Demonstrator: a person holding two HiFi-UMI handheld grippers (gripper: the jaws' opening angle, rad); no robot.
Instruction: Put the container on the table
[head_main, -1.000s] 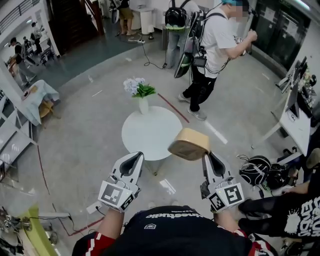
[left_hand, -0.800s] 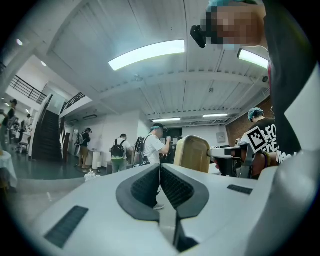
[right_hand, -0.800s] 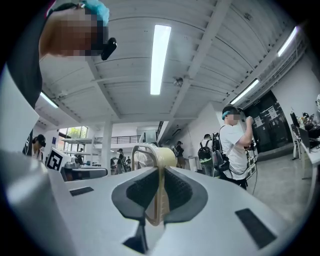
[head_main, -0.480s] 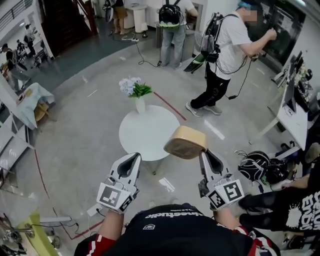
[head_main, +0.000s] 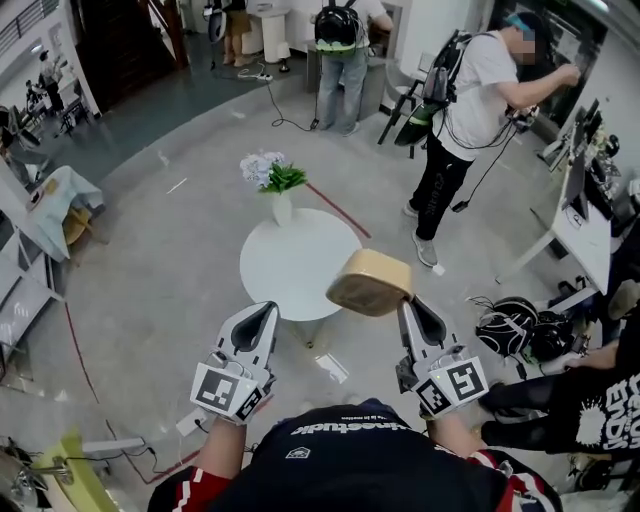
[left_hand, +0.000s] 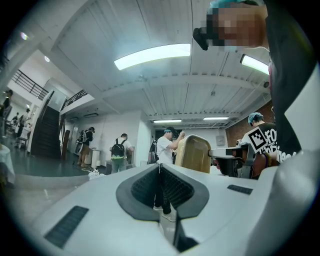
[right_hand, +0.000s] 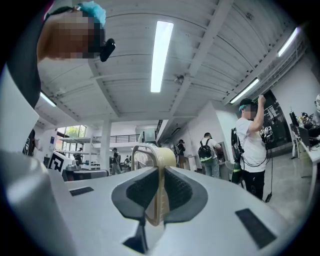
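A tan container (head_main: 370, 282) with rounded corners hangs in the air over the near right edge of a round white table (head_main: 290, 270). My right gripper (head_main: 408, 306) is shut on the container's near rim. In the right gripper view that tan rim (right_hand: 152, 165) stands upright, pinched between the dark pads of the gripper (right_hand: 159, 176). My left gripper (head_main: 261, 313) is shut and holds nothing, low and left of the container, just before the table's near edge. The left gripper view shows its jaws (left_hand: 160, 171) closed to a thin seam, with the container (left_hand: 192, 154) off to the right.
A white vase of flowers (head_main: 281, 205) stands at the table's far edge. A person in a white shirt (head_main: 470, 120) and another with a backpack (head_main: 341, 45) stand beyond. Dark helmets (head_main: 515, 335) lie on the floor at right, beside a white desk (head_main: 590, 245).
The container stays in the right gripper's grip, and both grippers have drifted slightly left in the head view. The person in the white shirt has walked to the right in the background.
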